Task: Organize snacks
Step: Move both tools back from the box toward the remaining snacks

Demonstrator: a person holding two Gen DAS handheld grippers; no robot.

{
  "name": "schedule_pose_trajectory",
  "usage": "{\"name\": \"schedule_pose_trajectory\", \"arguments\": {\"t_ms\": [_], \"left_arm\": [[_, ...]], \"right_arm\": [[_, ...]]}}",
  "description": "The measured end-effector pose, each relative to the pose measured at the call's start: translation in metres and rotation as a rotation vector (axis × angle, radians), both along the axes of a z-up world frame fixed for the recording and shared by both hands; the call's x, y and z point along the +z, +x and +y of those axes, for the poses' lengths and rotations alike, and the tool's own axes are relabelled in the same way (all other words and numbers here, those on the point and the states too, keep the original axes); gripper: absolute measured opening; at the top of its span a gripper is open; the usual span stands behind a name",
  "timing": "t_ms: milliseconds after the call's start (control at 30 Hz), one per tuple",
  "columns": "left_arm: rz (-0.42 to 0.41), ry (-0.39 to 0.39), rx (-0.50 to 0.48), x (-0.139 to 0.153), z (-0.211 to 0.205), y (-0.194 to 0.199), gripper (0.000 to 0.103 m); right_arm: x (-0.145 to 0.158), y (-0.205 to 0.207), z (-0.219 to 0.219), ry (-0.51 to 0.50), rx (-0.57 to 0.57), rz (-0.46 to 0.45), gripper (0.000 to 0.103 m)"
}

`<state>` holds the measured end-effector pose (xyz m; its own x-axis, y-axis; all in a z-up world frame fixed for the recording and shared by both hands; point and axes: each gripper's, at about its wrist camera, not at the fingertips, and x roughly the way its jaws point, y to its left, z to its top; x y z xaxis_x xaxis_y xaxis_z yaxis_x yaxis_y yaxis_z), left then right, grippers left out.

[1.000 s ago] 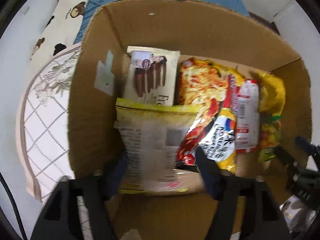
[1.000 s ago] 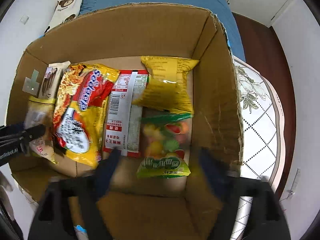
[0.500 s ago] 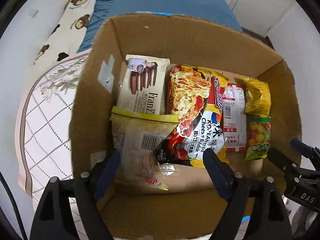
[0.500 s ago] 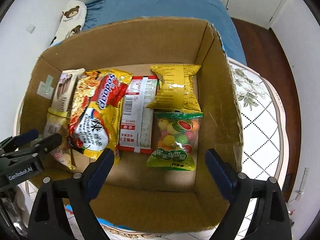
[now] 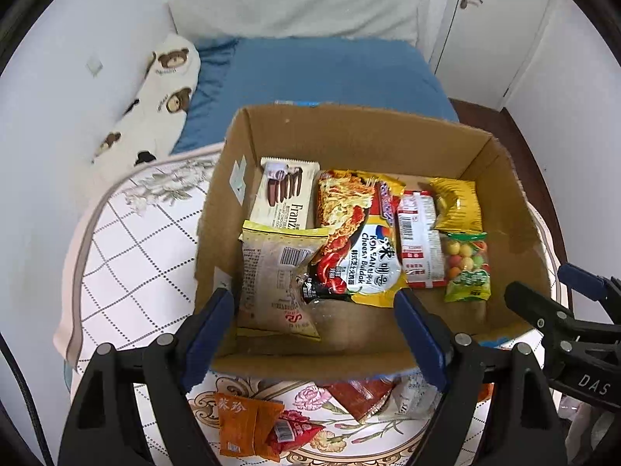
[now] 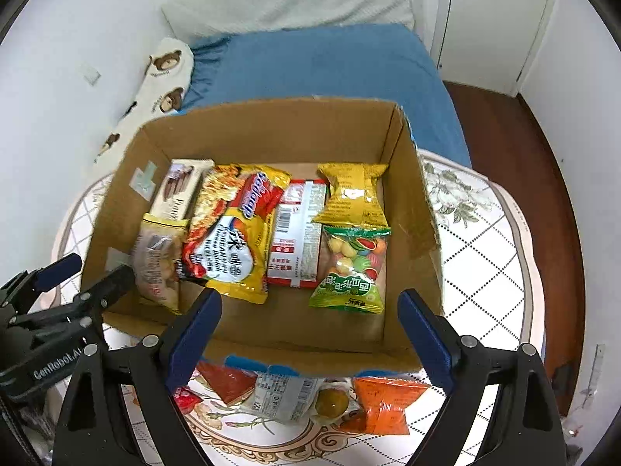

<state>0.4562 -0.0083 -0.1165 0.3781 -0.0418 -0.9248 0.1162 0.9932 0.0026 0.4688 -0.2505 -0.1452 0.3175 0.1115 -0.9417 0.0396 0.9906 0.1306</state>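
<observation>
We held the left gripper [image 5: 314,312] with fingers wide, having just opened, gripping nothing; the tan snack packet [image 5: 277,279] lay between them in the cardboard box [image 5: 349,136]. The right gripper [image 6: 310,314] fingers stood wide, empty, the fruit candy bag [image 6: 351,272] just beyond them.
</observation>
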Motion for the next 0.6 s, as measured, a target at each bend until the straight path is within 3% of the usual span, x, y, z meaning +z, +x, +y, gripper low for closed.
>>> {"name": "schedule_pose_trajectory", "arguments": {"t_ms": [333, 500, 600], "left_arm": [[-0.108, -0.031, 0.046, 0.039, -0.002, -0.038, 0.084], [-0.121, -0.058, 0.060, 0.048, 0.012, -0.058, 0.084], [-0.104, -0.043, 0.069, 0.037, 0.029, -0.071, 0.084]], "right_arm": [[0.043, -0.037, -0.002, 0.029, 0.010, -0.118, 0.094], [0.051, -0.063, -0.002, 0.093, -0.004, -0.119, 0.094], [0.041, -0.080, 0.001, 0.138, -0.030, -0.088, 0.093]]}}
